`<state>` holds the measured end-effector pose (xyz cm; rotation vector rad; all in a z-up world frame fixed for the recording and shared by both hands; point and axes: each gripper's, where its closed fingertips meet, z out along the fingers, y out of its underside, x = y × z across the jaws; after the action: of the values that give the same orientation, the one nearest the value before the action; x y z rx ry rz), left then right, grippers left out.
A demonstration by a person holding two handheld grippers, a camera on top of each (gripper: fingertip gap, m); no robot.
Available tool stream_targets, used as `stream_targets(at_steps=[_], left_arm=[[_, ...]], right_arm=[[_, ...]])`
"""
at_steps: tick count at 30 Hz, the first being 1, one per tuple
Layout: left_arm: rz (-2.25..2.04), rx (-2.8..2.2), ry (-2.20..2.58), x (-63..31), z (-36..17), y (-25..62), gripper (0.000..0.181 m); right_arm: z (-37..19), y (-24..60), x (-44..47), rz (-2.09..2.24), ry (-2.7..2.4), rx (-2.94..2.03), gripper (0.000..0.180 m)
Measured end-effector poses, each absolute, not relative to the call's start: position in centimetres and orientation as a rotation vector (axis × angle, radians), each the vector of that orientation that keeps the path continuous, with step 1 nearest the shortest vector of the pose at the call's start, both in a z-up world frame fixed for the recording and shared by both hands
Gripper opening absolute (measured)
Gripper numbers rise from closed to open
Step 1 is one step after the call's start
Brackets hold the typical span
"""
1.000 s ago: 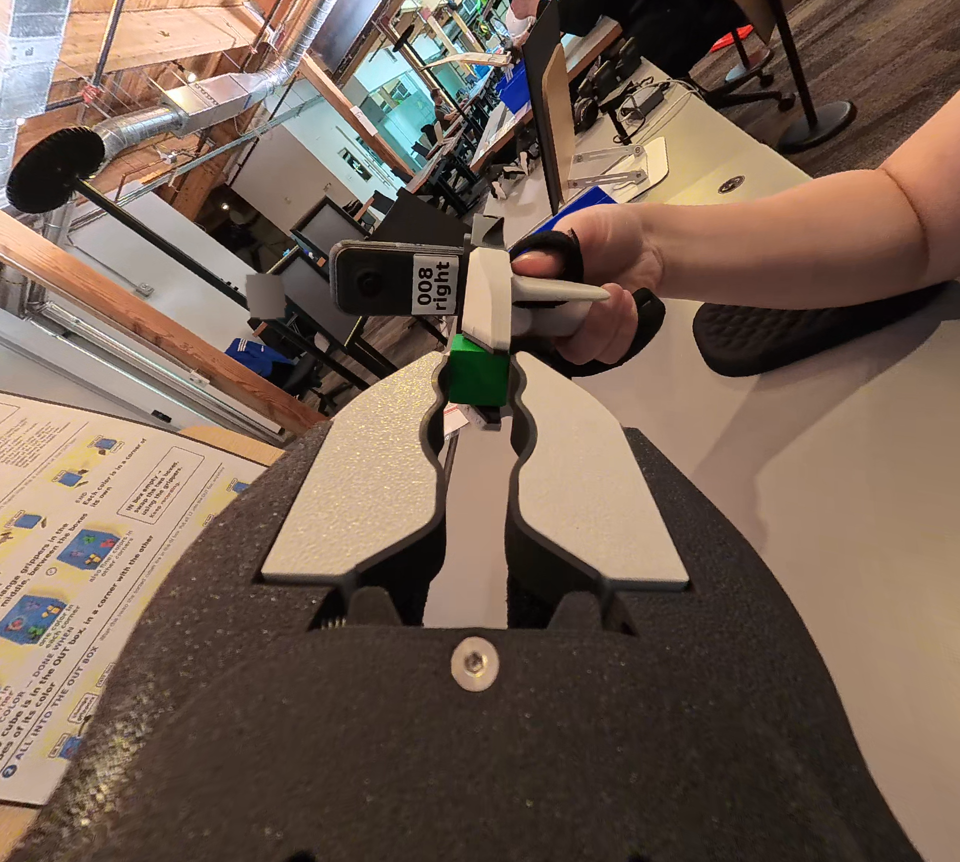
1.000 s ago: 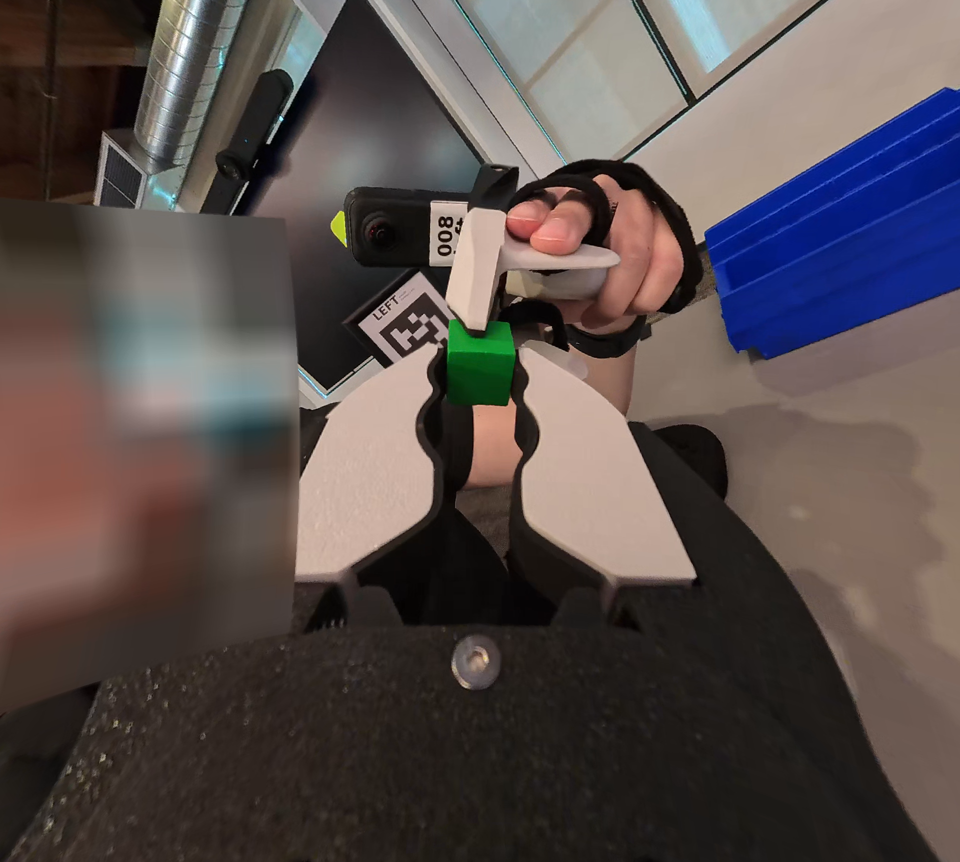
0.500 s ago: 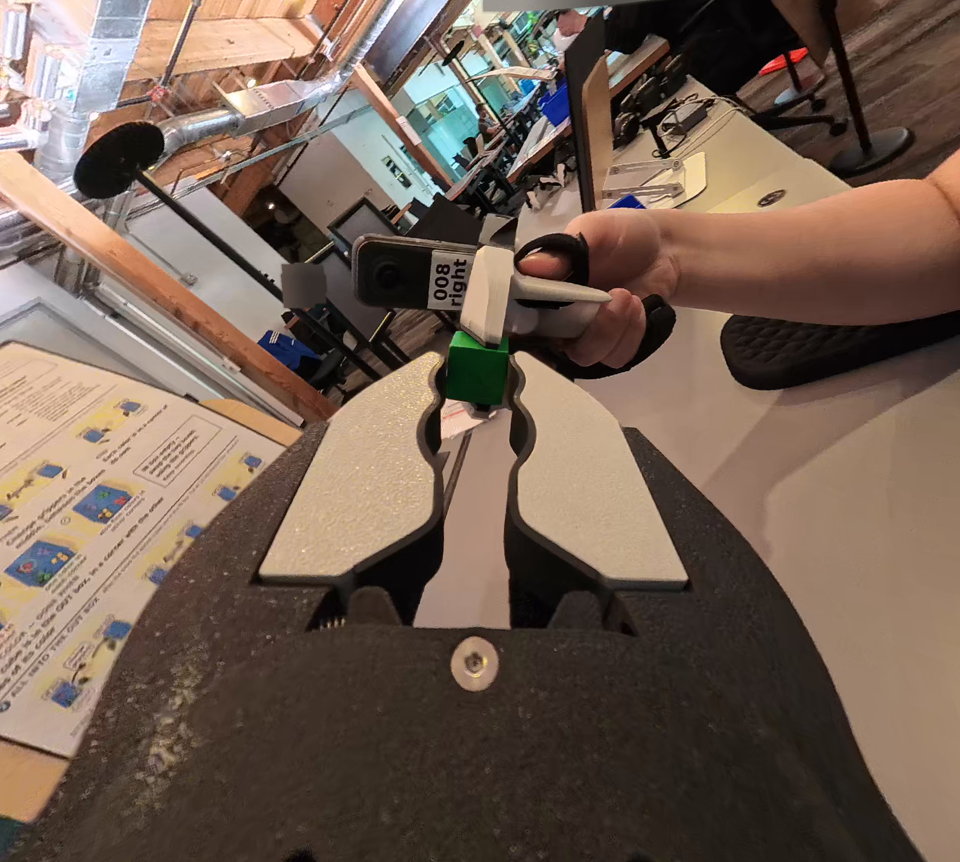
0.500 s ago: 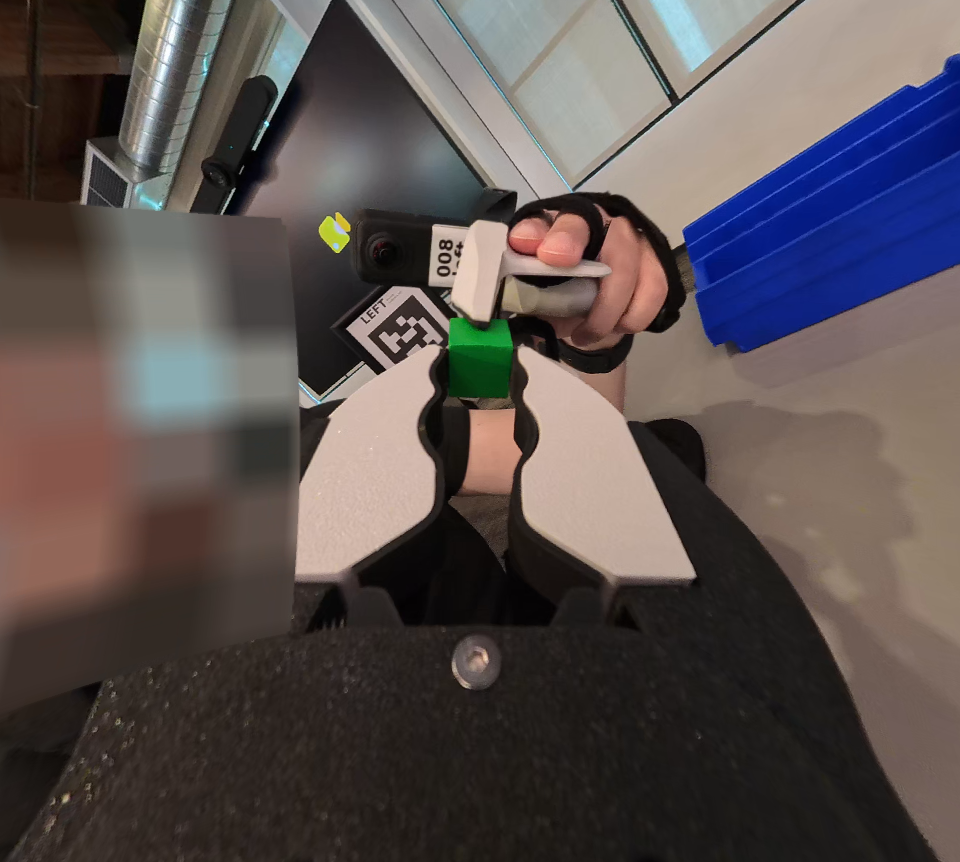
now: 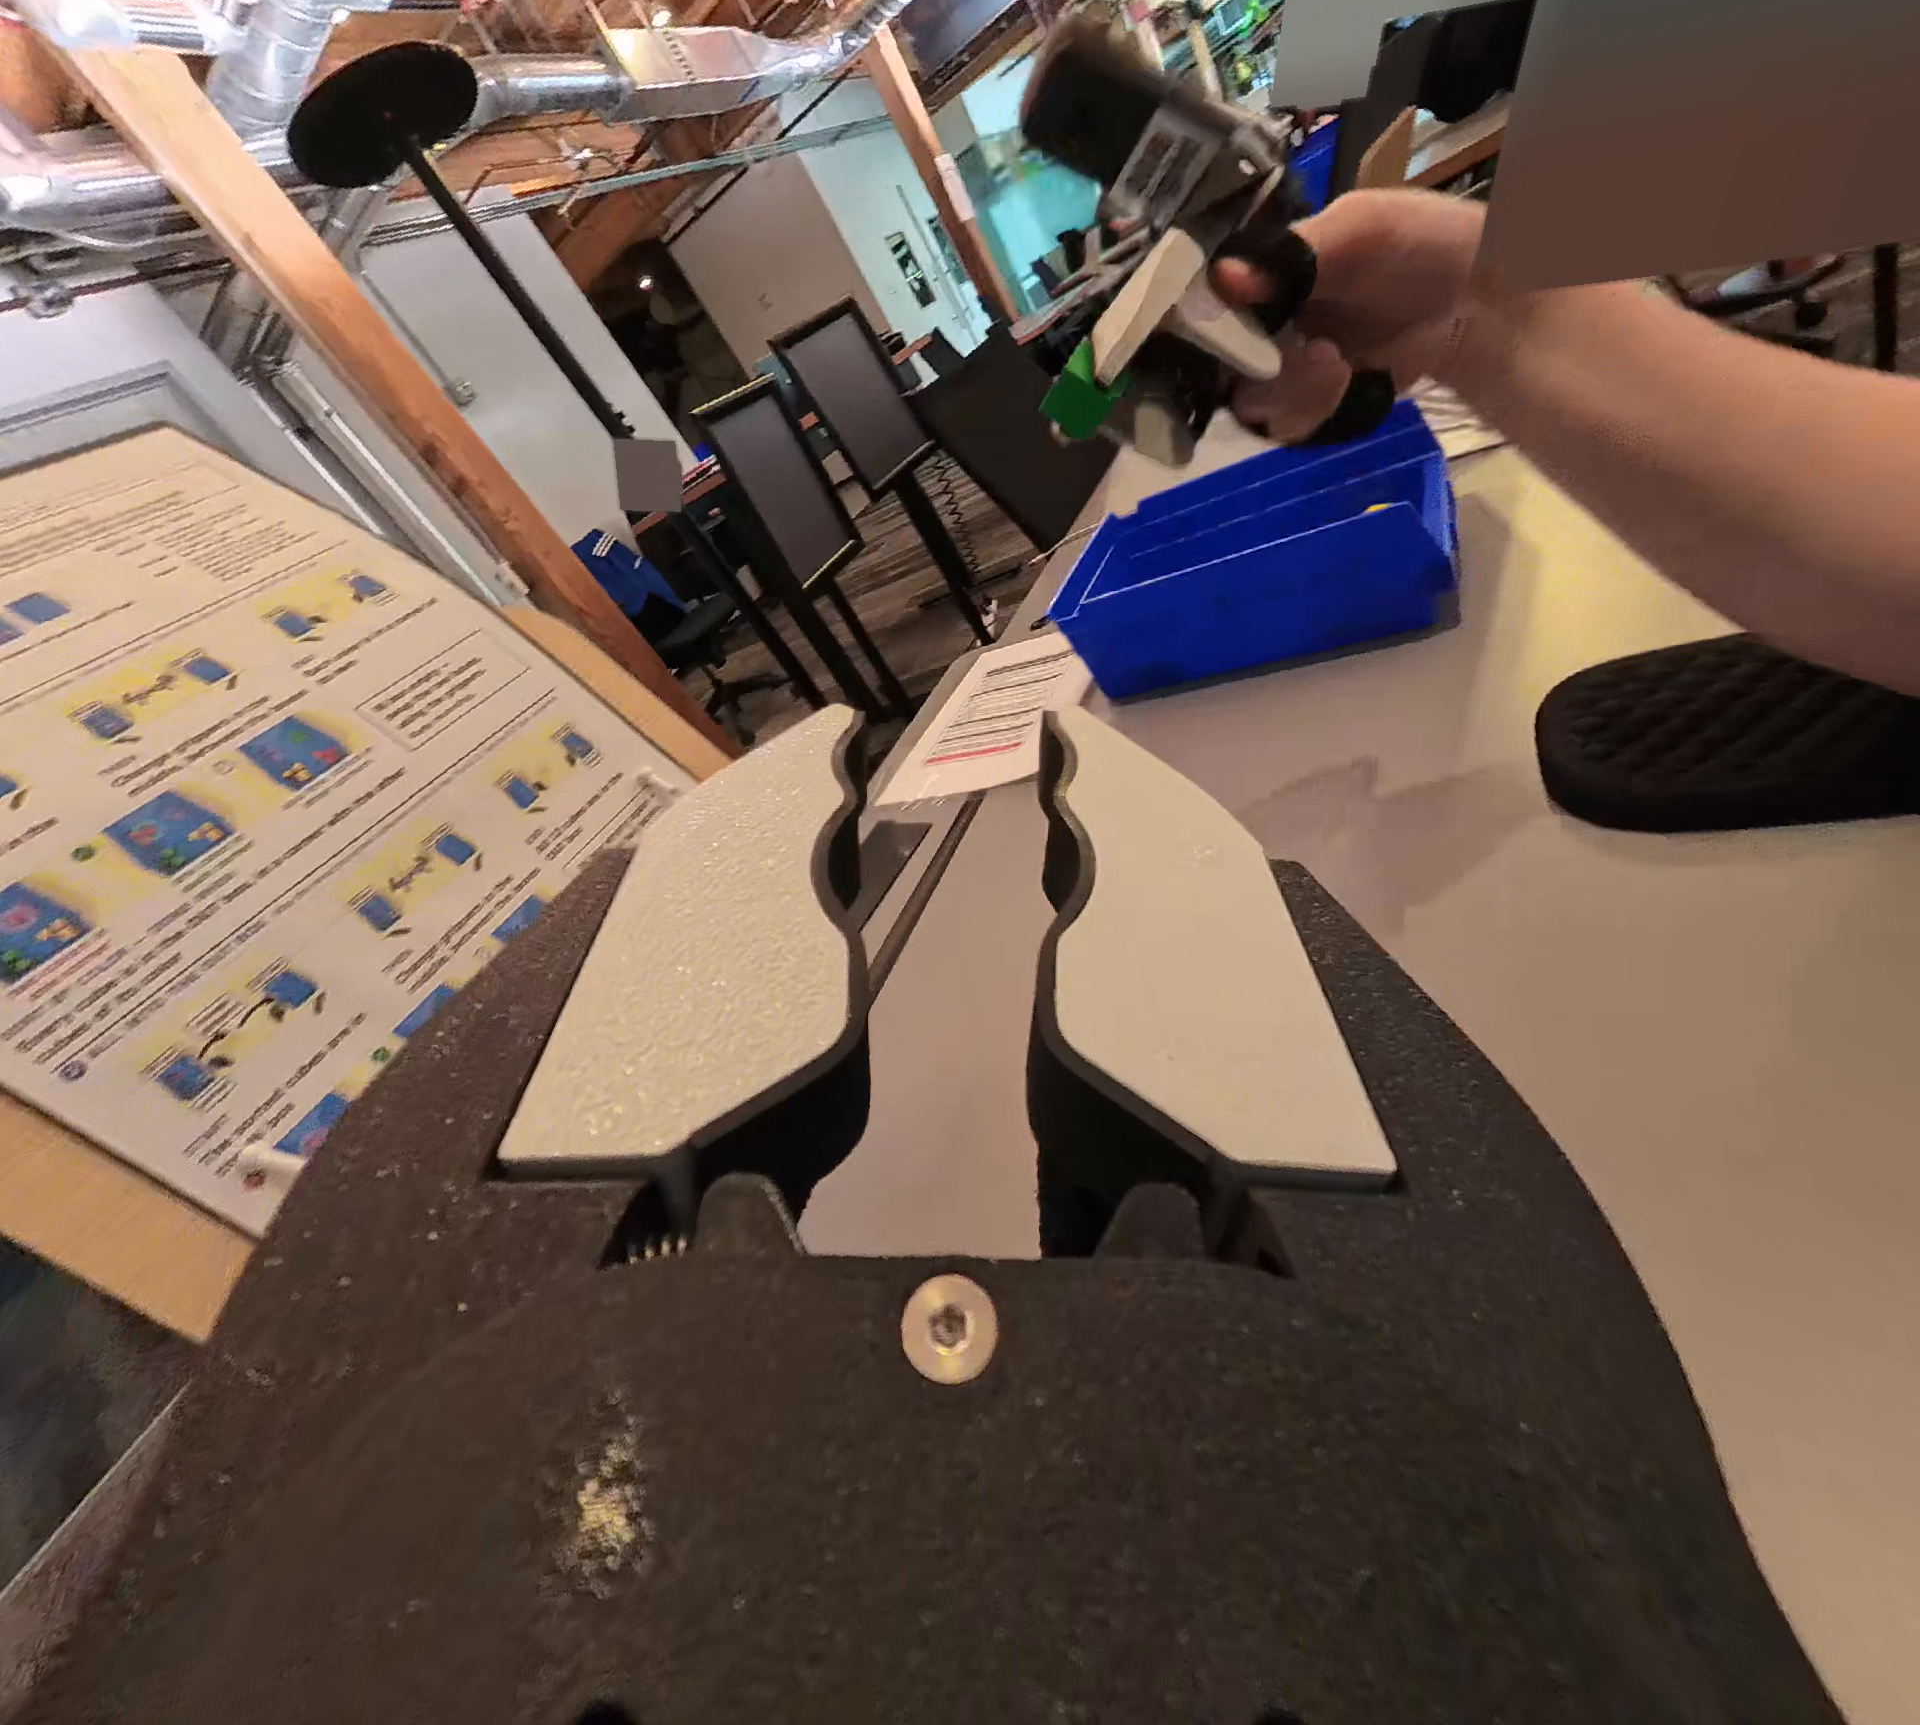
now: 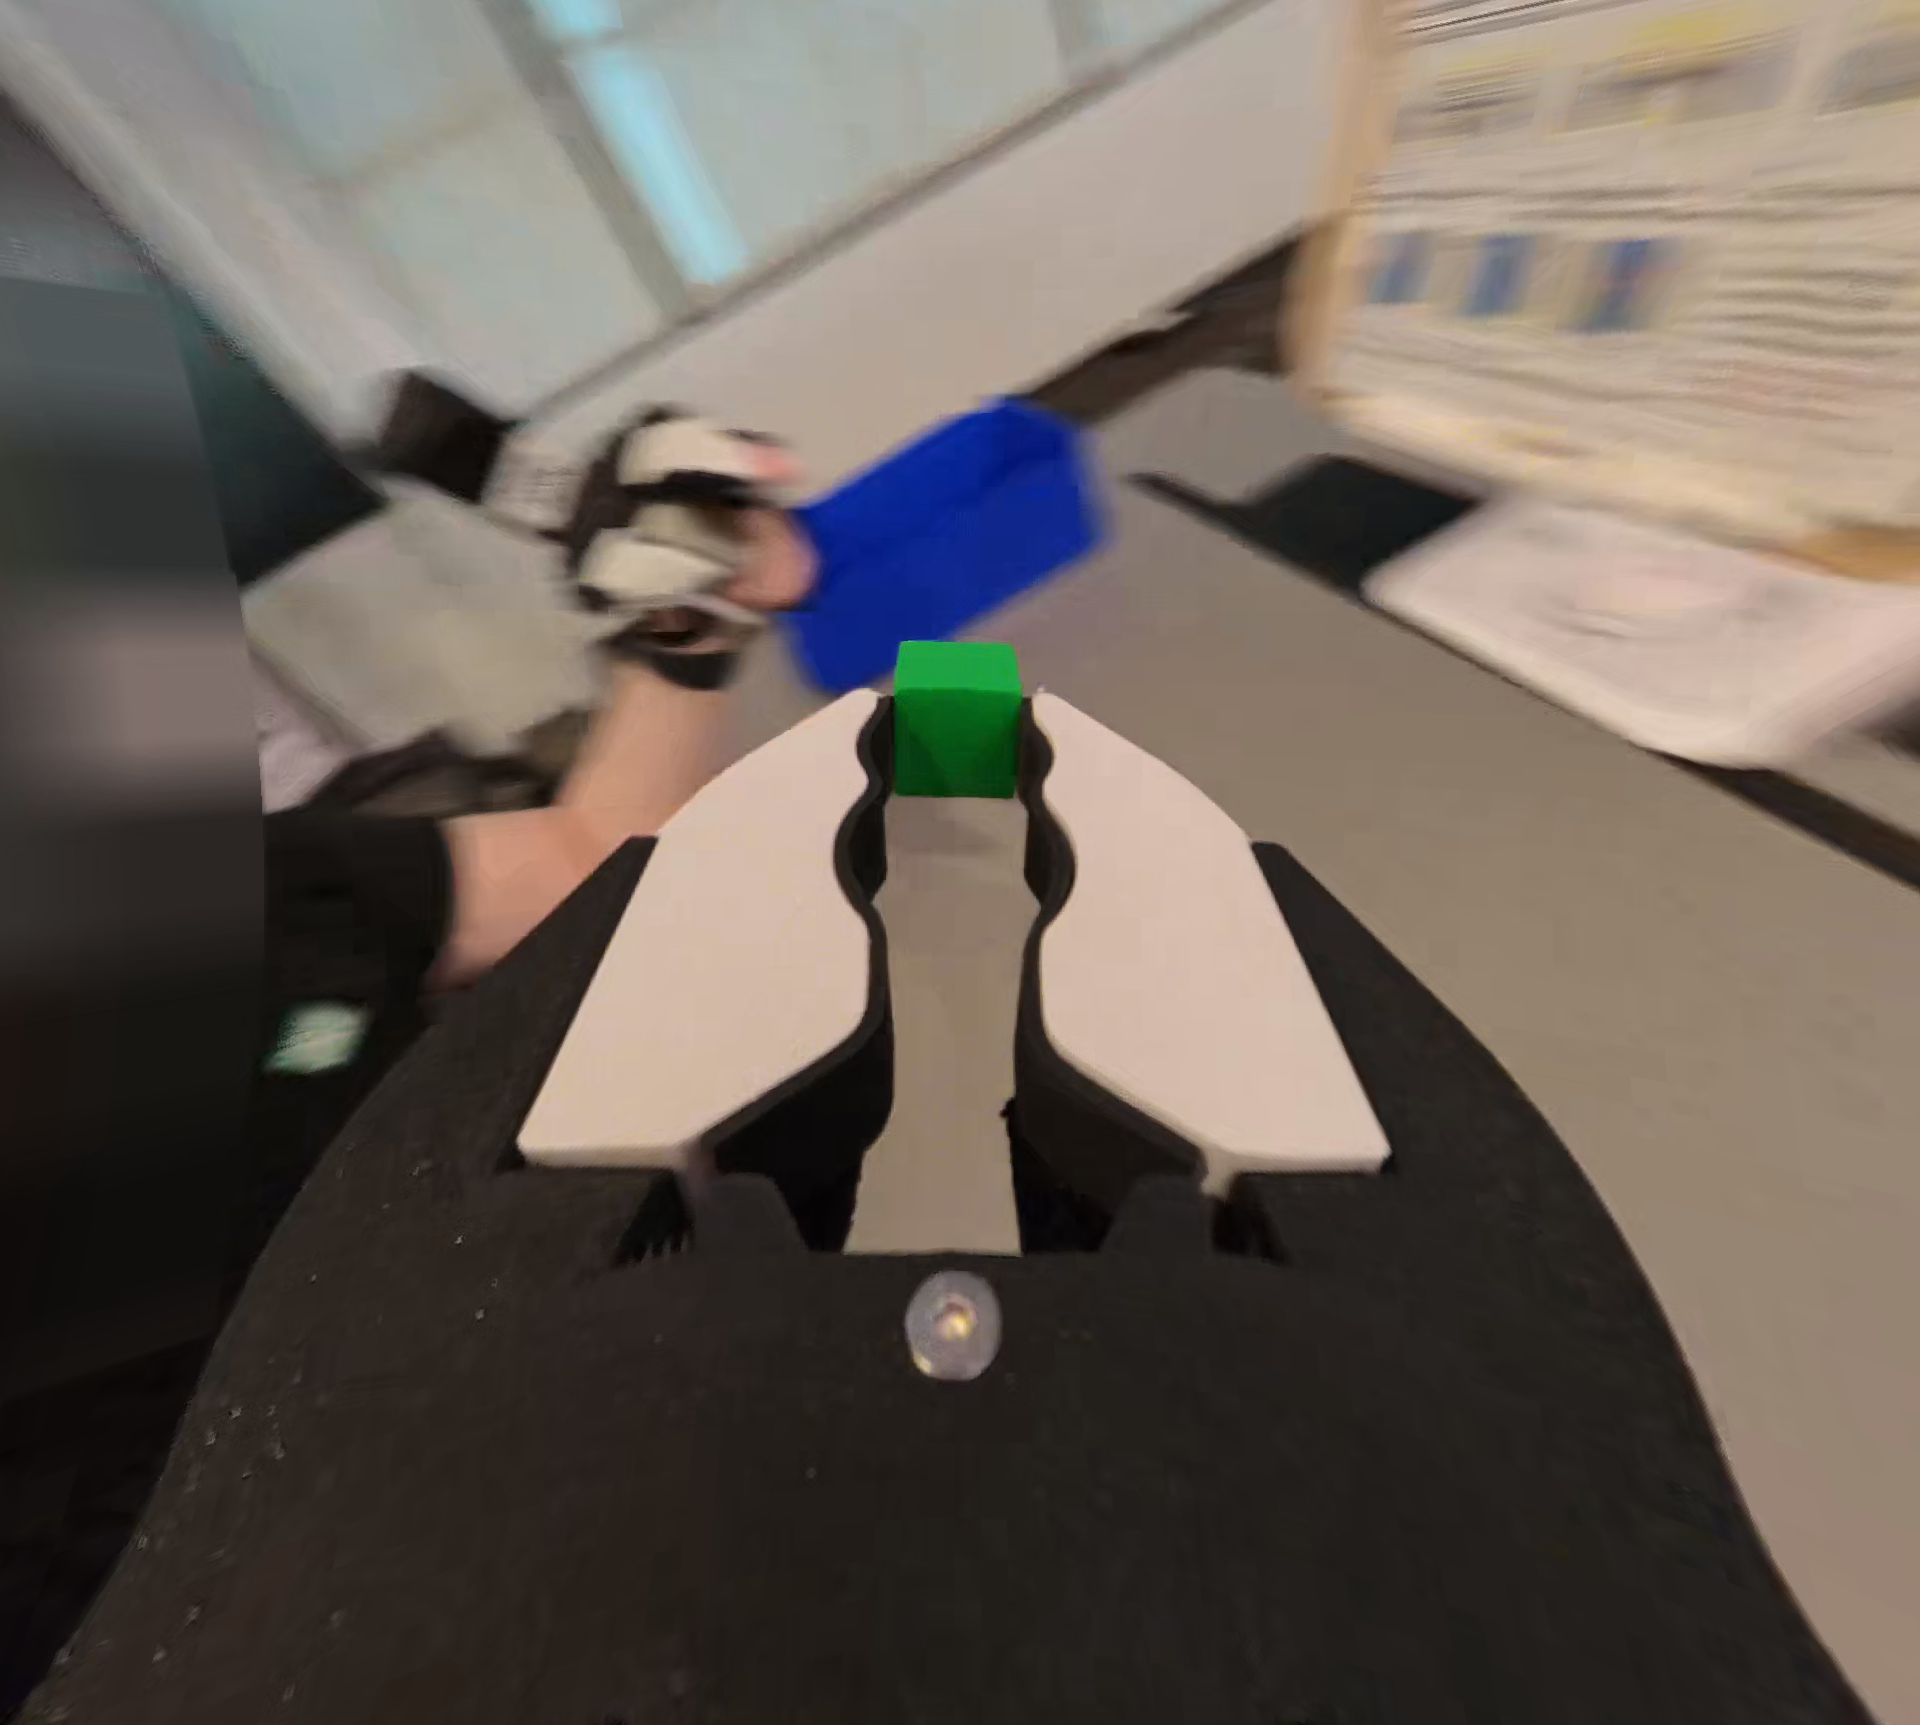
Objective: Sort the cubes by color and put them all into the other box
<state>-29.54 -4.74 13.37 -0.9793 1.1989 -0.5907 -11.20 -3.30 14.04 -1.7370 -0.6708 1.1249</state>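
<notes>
A green cube (image 6: 954, 719) sits clamped between the tips of my right gripper (image 6: 954, 714), held in the air above the grey table. In the left wrist view the right gripper (image 5: 1127, 345) and the cube (image 5: 1081, 406) hang above a blue box (image 5: 1247, 579) on the table. My left gripper (image 5: 948, 740) is open and empty, its jaws a cube's width apart, low over the table. In the blurred right wrist view, the left gripper (image 6: 665, 522) shows far off, in front of a blue box (image 6: 935, 532).
An instruction poster (image 5: 260, 792) leans on the left of the table and also shows in the right wrist view (image 6: 1662, 117). A black wrist pad (image 5: 1745, 730) lies at the right. A printed paper slip (image 5: 987, 719) lies before the blue box.
Both grippers were shut on the green cube together. The left has let go and drawn back. The right has swung away fast with the cube.
</notes>
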Motion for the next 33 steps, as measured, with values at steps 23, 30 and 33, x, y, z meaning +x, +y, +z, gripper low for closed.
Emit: stream_targets(at_steps=[23, 30, 33], left_arm=[[-0.427, -1.066, 1.105, -32.1, 13.7, -2.1, 0.024], [-0.412, -1.06, 1.085, -32.9, 14.2, -1.9, 0.023], [-0.407, -1.057, 1.089, -32.8, 14.2, -2.0, 0.022]], right_arm=[[-12.3, 7.7, 30.2, 0.0, 0.139, -2.93, 0.022], [-13.8, 7.8, 30.9, -0.021, 0.167, -2.994, 0.022], [-14.4, 7.6, 31.3, -0.047, 0.181, -3.008, 0.022]])
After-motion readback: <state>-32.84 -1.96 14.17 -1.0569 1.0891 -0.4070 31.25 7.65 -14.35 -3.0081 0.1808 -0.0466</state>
